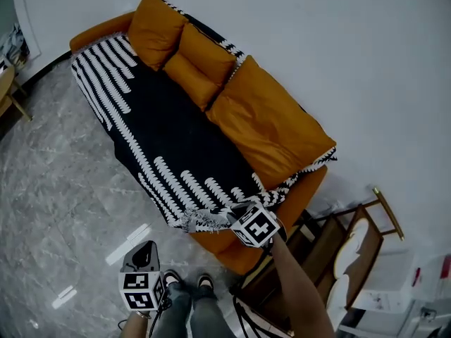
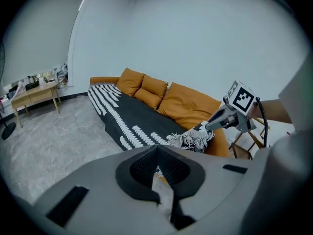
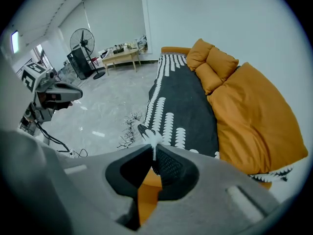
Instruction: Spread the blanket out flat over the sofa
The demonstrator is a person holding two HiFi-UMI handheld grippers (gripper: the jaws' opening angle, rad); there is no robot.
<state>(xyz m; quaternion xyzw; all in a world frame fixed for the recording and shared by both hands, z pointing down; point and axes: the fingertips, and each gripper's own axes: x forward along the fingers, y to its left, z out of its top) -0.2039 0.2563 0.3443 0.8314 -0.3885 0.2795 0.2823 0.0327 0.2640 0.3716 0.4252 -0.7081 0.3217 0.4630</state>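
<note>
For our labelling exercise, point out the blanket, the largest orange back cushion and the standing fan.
blanket (image 1: 169, 129), head view, its black middle field.
largest back cushion (image 1: 271, 129), head view, its centre.
standing fan (image 3: 82, 39), right gripper view, its round head.

The 2 grey grippers, left gripper (image 2: 157, 150) and right gripper (image 3: 153, 150), bore white cubes (image 1: 255, 225) with black markers, black cable (image 2: 264, 117); trousers (image 1: 189, 310) were dark grey.

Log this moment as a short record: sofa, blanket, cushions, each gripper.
sofa: orange, against the white wall
blanket: black with white pattern, covering the seat, running under the cushions
cushions: orange, along the backrest, on the blanket
right gripper: shut on the blanket's fringed near corner
left gripper: jaws together, empty, over the floor, apart from the sofa
</note>
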